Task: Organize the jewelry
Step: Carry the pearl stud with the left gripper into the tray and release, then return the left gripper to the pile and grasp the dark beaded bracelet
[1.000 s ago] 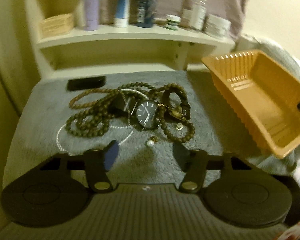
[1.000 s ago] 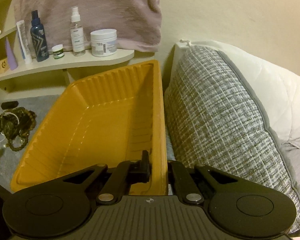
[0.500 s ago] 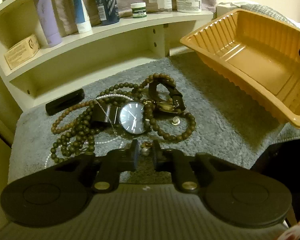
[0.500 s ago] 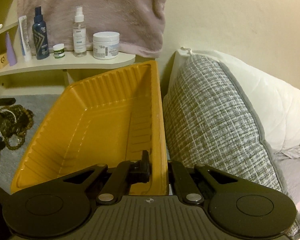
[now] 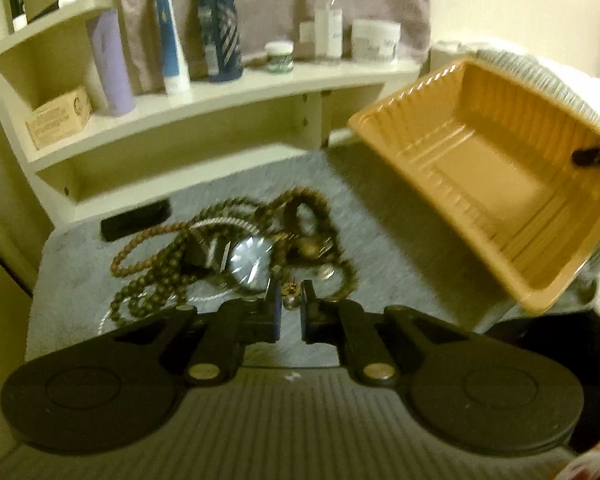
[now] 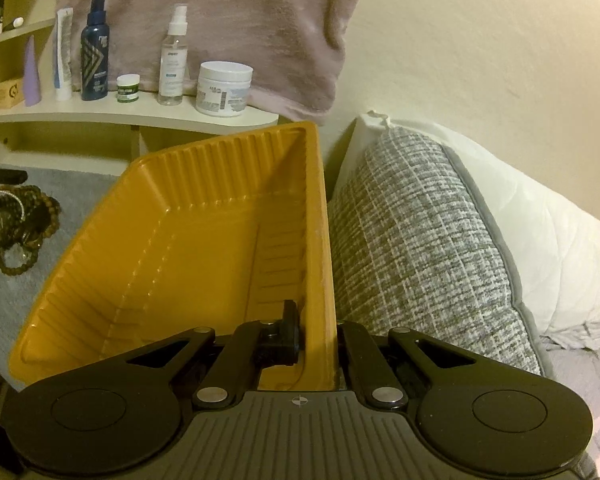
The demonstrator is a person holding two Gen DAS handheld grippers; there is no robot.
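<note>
A pile of jewelry lies on a grey mat (image 5: 380, 256): brown bead necklaces (image 5: 156, 280), a dark-faced watch (image 5: 250, 264) and small pieces. My left gripper (image 5: 290, 298) is shut on a small pearl earring (image 5: 291, 295), just in front of the pile. My right gripper (image 6: 314, 320) is shut on the near wall of an orange plastic tray (image 6: 172, 248) and holds it tilted; the tray is empty and also shows in the left wrist view (image 5: 492, 184). The jewelry pile shows at the left of the right wrist view (image 6: 16, 224).
A cream shelf (image 5: 228, 88) behind the mat carries bottles, tubes and jars. A black oblong case (image 5: 136, 220) lies at the mat's back. A grey woven pillow (image 6: 420, 232) and a white pillow (image 6: 540, 240) sit right of the tray.
My left gripper closed from wide open onto the small pearl earring and has lifted it a little. The right gripper keeps hold of the tray, raising and tilting it slightly.
</note>
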